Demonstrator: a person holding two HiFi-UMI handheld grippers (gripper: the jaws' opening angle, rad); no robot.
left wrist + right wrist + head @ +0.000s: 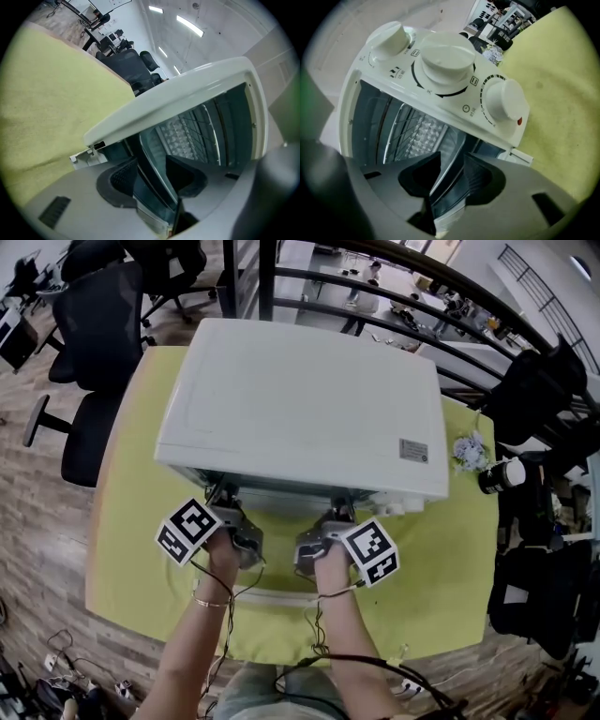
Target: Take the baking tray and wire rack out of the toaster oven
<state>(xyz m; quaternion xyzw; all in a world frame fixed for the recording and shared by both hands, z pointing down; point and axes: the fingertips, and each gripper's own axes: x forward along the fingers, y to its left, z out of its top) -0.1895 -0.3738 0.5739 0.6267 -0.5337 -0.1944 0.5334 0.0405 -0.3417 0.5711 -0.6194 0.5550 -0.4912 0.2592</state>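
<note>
A white toaster oven (pixel 300 399) stands on a yellow-green table (pixel 131 549), its door (pixel 281 594) folded down towards me. Both grippers reach into its mouth, the left gripper (pixel 223 495) on the left side, the right gripper (pixel 339 507) on the right. Inside, the wire rack (pixel 194 129) (pixel 405 126) crosses a bright dimpled surface. A thin dark sheet with a bright rim (pixel 154 168) (pixel 447 168) runs between each pair of jaws; whether it is the baking tray or the door glass I cannot tell. The left gripper (pixel 147 176) and right gripper (pixel 451 173) stand open around it, pads apart from it.
Three white knobs (pixel 445 63) sit on the oven's right front panel. Black office chairs (pixel 94 352) stand left of the table, a dark railing (pixel 394 287) behind it. A crumpled white item (pixel 469 451) and a small white container (pixel 502 474) lie at the table's right edge.
</note>
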